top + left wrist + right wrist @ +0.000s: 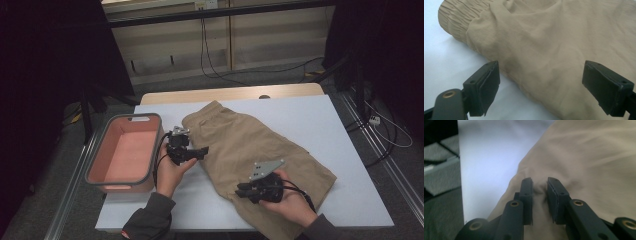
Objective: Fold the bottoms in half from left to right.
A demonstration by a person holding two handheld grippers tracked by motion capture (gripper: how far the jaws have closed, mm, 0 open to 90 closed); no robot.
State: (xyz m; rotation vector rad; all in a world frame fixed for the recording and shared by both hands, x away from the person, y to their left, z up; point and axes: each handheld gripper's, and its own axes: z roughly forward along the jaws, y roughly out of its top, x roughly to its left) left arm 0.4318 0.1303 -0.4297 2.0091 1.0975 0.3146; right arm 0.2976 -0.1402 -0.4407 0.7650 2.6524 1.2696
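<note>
Nearest the person, the right gripper [244, 190] sat low on the near edge of the tan shorts [260, 145], w/ its jaws pinched on a raised fold of the fabric; the right gripper view showed the cloth bunched betw. the two pads [529, 195]. The grey plate on top of it tilted up toward the camera.

A bit farther, the left gripper [200, 151] was held at the shorts' left edge, approx. level w/ the table. Its jaws stood wide apart, nothing betw. them; in the left gripper view the fabric edge lay on the white tabletop [446, 65] beyond the pads, not touching.

The shorts lay spread flat across the table's middle, elastic waistband [456, 17] at the far left end.

Left of the shorts, at the table's left edge, sat a pink bin [125, 150] w/ a grey rim.
</note>
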